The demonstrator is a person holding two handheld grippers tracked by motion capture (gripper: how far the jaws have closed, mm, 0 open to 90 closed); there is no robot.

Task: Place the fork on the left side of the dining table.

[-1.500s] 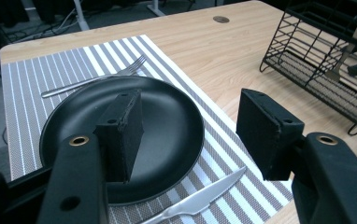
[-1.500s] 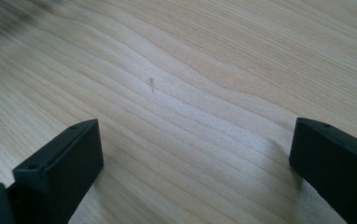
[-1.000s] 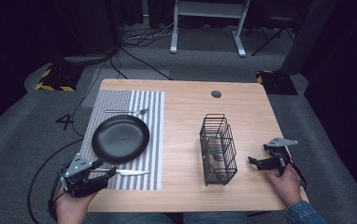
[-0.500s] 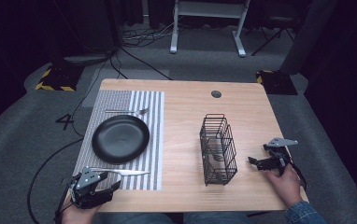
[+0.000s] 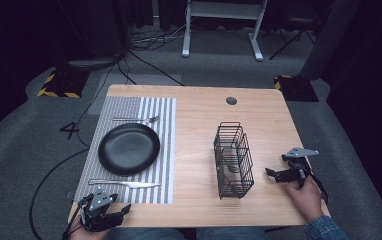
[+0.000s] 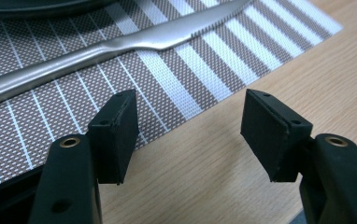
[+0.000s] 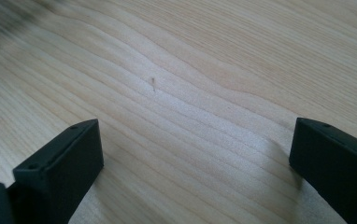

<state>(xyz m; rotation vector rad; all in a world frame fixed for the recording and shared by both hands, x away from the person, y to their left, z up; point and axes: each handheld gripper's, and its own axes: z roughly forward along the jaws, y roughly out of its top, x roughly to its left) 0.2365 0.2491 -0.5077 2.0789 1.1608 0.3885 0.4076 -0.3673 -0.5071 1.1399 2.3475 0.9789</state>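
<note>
**Left tool open just short of the knife**

The left tool [image 5: 110, 216] is seen in the high view at the near left corner of the table [image 5: 199, 115], low over its edge. Its jaws stand wide apart with nothing between them, and have just been opening further. In the left gripper view the knife [image 6: 120, 42] is shown lying just ahead of the jaws on the striped mat [image 6: 176, 79], untouched; the mat's near edge passes between the jaws, with bare wood under the right-hand jaw. The rim of the black plate [image 6: 32, 4] is seen just beyond the knife.

The right tool [image 5: 279, 175] is held over the table's right side, just to the right of the wire basket [image 5: 233, 161], apart from it. Its jaws are also spread wide and empty; bare wood grain is seen under them in the right gripper view.

From the high view a fork [image 5: 135, 119] is made out on the mat beyond the plate. A "4" [image 5: 71, 131] is marked on the floor left of the table. No brand or label can be read on any thing.
</note>
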